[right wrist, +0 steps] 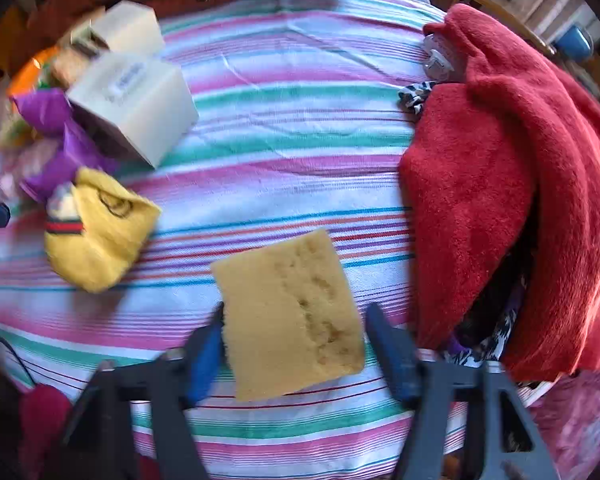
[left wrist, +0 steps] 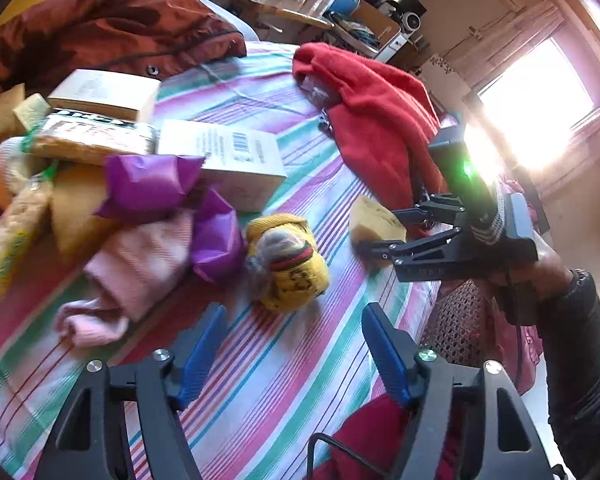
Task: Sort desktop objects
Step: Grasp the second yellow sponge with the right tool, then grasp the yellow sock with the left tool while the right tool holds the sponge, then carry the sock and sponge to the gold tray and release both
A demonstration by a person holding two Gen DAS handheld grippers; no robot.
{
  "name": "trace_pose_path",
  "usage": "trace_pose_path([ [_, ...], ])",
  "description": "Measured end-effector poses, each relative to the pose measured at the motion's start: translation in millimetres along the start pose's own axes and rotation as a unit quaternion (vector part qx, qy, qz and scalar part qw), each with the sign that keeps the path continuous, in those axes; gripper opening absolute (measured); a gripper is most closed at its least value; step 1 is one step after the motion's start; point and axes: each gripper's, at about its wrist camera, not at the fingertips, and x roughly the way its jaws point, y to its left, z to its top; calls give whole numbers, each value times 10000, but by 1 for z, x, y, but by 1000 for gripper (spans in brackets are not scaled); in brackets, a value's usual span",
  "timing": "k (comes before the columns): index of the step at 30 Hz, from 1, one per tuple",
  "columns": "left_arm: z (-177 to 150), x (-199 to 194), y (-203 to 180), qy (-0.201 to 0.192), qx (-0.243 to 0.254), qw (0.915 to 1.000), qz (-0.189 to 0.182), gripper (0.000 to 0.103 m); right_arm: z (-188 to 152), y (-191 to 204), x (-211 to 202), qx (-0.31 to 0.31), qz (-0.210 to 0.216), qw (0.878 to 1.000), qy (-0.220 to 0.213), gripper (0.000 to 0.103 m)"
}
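Observation:
A yellow sponge (right wrist: 292, 312) lies on the striped cloth between the open fingers of my right gripper (right wrist: 296, 340); the left finger touches its edge, the right finger stands apart. The sponge (left wrist: 374, 220) and the right gripper (left wrist: 364, 246) also show in the left wrist view at right. My left gripper (left wrist: 294, 344) is open and empty, just short of a yellow sock bundle (left wrist: 288, 264), which also shows in the right wrist view (right wrist: 96, 232). A pink sock (left wrist: 128, 276) and purple packets (left wrist: 148, 188) lie left of it.
A cream box (left wrist: 236, 160) (right wrist: 136, 100), a second box (left wrist: 104, 92), snack packs (left wrist: 92, 140) and a rust jacket (left wrist: 112, 28) crowd the left. A red towel (left wrist: 376, 116) (right wrist: 500, 184) covers the right side. The striped cloth (right wrist: 292, 128) covers the table.

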Motion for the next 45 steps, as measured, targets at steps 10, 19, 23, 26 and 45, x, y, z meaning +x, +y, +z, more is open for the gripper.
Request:
trace_pose_path([
  [10, 7, 42, -12, 236, 27, 9994, 237, 66, -13, 8, -10, -207, -56, 9996, -198, 58],
  [19, 10, 62, -6, 64, -74, 9983, 574, 42, -24, 9, -18, -278, -89, 9993, -236, 57],
  [23, -1, 37, -9, -273, 152, 9976, 625, 41, -33, 15, -30, -390, -224, 9978, -482, 55],
  [26, -11, 9, -7, -509, 112, 9969, 585, 41, -41, 20, -47, -257, -136, 9965, -788, 55],
  [45, -172, -238, 128, -2487, -1887, 9167, 2494, 49, -5, 274, -137, -1909, 1873, 9326, -2422, 55],
])
